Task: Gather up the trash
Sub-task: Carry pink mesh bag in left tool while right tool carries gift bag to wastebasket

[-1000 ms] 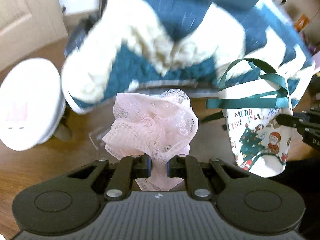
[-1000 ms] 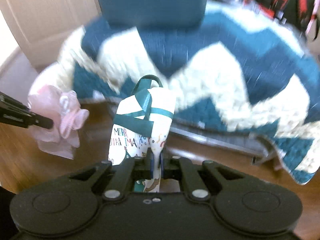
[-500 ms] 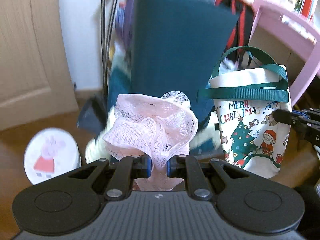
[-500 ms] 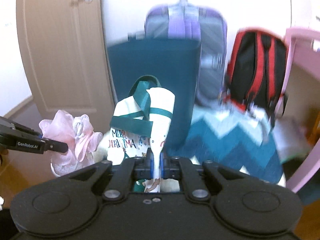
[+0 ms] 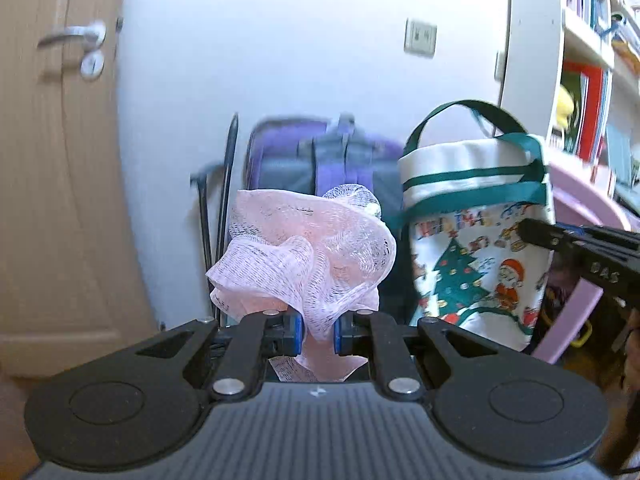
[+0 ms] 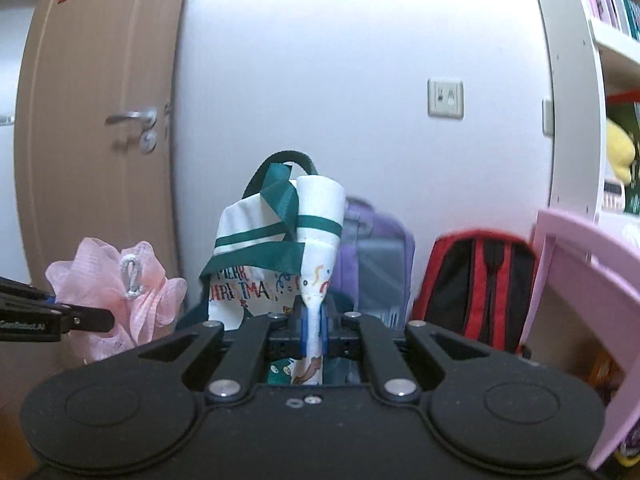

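Holding both pieces up off the floor, one in each gripper.

Pinched between the blue pads of the left gripper (image 5: 318,334), the pink mesh pouf (image 5: 308,256) bunches up just ahead of its fingers. The right gripper (image 6: 314,330) is pressed together on a fold of the Christmas tote bag (image 6: 280,248), which hangs upright just beside the pouf, green handles on top; what the bag holds cannot be seen. Behind them stand a purple suitcase (image 5: 320,160), a red-and-black backpack (image 6: 476,280) and a wooden door (image 6: 92,120).
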Motion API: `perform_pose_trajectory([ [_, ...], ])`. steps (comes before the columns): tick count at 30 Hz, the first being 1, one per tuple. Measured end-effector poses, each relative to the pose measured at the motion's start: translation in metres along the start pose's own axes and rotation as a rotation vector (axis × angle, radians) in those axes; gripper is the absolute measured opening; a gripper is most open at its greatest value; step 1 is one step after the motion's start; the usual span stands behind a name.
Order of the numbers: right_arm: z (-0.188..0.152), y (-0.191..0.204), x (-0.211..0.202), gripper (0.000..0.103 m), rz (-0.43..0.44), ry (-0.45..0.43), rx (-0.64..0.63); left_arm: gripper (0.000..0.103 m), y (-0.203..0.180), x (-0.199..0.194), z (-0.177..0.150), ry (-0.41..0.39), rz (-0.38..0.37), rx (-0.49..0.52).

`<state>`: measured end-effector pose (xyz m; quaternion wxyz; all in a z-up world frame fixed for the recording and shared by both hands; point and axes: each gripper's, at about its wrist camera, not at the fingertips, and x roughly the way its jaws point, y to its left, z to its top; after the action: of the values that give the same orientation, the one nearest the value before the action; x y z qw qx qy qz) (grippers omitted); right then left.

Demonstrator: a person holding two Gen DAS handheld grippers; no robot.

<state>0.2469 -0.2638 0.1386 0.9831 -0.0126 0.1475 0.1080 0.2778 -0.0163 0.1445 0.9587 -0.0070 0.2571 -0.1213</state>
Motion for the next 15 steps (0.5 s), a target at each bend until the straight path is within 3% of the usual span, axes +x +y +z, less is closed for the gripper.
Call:
perform_pose_trajectory([
  [9,0.031,-0.011,0.057,0.006,-0.016,-0.004,0.048,0.013,-0.016,0.038,0.055,-0.033,0.055,0.035],
  [15,0.023,-0.009,0.103,0.006,-0.017,0.046,0.046,0.013,-0.018,0.087,0.055,0.014,0.076,0.054],
])
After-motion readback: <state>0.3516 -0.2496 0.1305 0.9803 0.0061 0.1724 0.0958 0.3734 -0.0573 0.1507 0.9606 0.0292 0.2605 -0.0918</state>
